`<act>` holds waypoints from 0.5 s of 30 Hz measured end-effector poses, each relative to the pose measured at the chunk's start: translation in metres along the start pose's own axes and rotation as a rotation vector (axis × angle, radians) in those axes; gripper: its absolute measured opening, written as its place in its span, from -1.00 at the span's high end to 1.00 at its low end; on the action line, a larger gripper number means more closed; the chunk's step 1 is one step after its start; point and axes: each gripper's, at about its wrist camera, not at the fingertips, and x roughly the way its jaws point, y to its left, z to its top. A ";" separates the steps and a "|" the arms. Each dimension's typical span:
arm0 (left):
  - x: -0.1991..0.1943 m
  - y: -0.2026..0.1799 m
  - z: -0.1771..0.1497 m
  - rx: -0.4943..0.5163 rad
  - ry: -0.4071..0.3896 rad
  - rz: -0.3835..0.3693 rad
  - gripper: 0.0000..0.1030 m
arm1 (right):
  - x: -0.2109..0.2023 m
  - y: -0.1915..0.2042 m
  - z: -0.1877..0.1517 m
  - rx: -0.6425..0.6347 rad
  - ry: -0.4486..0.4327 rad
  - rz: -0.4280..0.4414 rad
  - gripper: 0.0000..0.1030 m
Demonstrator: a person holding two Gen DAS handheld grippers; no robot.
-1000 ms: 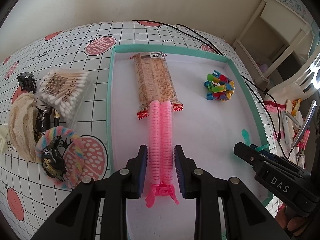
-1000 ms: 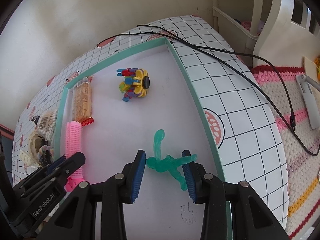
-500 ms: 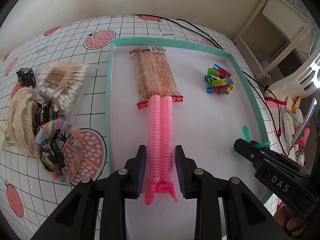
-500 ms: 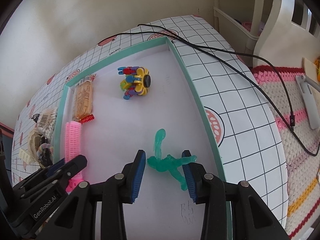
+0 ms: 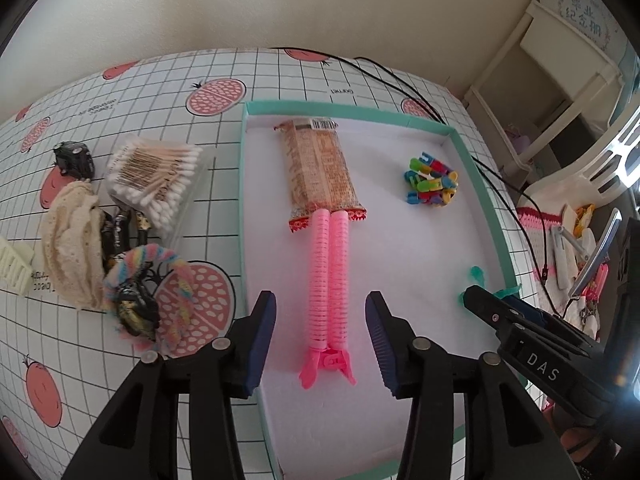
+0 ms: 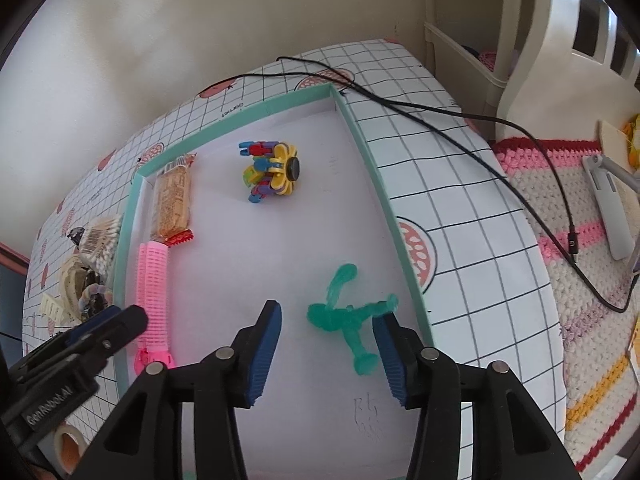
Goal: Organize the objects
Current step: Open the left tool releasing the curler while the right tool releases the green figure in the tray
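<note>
A table under a white grid cloth printed with pink fruit point(image 5: 160, 92) stands against a cream wall, and a teal-rimmed tray point(image 5: 242, 200) with a white floor lies on it.

In the left wrist view, the left gripper point(image 5: 320, 340) is spread wide, holding nothing; the pink clip point(image 5: 328, 280) lies flat on the tray floor between its fingers, clear of both. At 12 o'clock from the clip, touching its far end, lies a snack bar point(image 5: 320, 172). A heap of coloured pegs point(image 5: 430, 182) sits at 2 o'clock, well apart. Off the tray at 10 o'clock are cotton swabs point(image 5: 154, 176), a lace cloth point(image 5: 72, 240) and a rainbow scrunchie point(image 5: 148, 264).

In the right wrist view, the right gripper point(image 6: 326, 340) is also released. The green figure point(image 6: 346, 314) lies on the tray between its fingers; whether its arm touches the right finger cannot be told. A black cable point(image 6: 440, 116) runs across the cloth at 1 o'clock.
</note>
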 end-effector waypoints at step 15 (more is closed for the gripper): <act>-0.019 0.015 0.002 -0.057 -0.072 0.056 -0.01 | -0.015 0.004 -0.001 -0.031 -0.038 -0.034 -0.08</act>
